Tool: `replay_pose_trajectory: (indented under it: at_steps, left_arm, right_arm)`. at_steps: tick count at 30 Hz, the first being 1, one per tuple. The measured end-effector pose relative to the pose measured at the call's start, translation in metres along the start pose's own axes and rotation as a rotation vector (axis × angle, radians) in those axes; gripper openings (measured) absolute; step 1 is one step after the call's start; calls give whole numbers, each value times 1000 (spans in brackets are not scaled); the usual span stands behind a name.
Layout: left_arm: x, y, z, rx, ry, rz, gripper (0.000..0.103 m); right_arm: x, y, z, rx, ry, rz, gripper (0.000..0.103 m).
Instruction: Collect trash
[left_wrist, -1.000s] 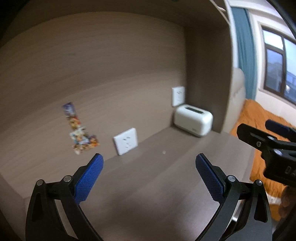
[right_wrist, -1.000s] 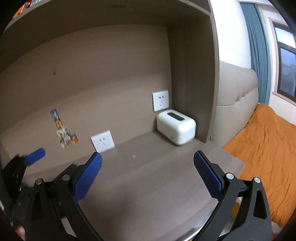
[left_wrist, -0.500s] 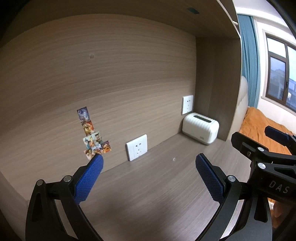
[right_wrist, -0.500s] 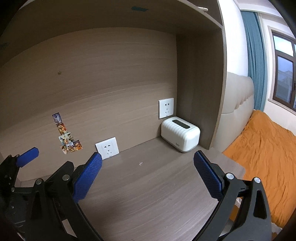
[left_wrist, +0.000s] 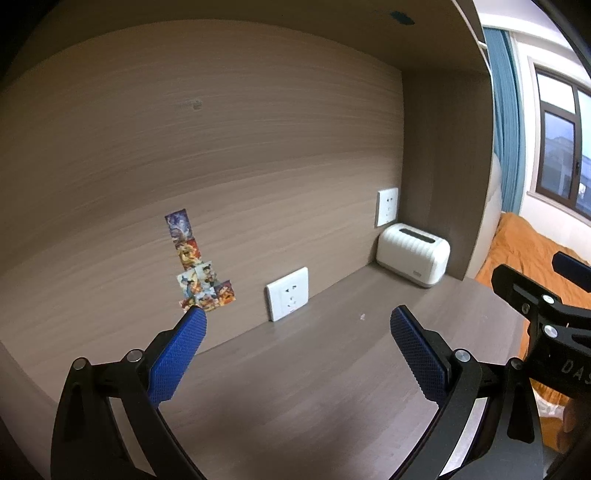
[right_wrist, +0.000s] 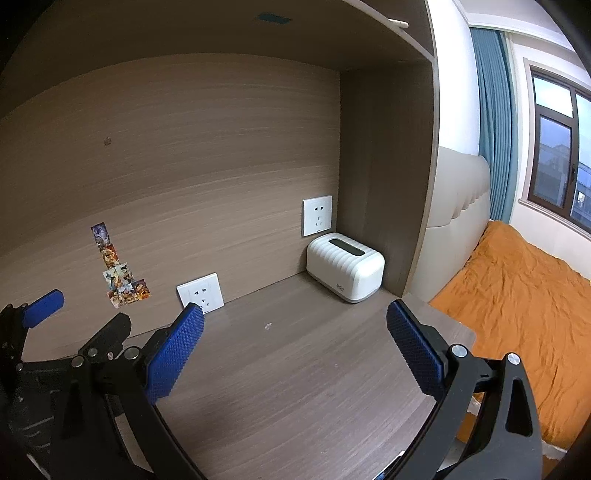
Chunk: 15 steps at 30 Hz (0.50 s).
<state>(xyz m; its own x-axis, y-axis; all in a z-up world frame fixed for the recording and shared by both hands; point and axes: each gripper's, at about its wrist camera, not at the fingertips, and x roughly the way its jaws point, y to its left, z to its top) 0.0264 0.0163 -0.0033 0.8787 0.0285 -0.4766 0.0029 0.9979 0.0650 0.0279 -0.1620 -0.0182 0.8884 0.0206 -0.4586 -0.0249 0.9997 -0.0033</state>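
We see a desk (right_wrist: 295, 398) in matt wood-grain laminate, grey-brown, and the back panel (right_wrist: 207, 147) has the same streaky grain, just lighter. The white box (right_wrist: 345, 266) in the far right corner looks like ribbed plastic with a soft sheen. Both wall sockets (right_wrist: 200, 295) are smooth glossy white plastic. The stickers (left_wrist: 199, 275) look like printed glossy paper. Our right gripper (right_wrist: 295, 332) has black matt plastic arms, blue knurled rubbery pads (right_wrist: 173, 354) and shiny metal rivets. The bed cover (right_wrist: 517, 306) far right is crumpled orange cloth.

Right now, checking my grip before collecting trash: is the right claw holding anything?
No, the right claw is open, with only bare desk between its blue pads.
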Motion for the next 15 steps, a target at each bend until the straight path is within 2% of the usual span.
replay_pose_trajectory:
  at_steps: [15]
  left_arm:
    - [5, 5, 1, -5, 7, 1, 98]
  right_arm:
    - [1, 8, 0, 1, 0, -9, 99]
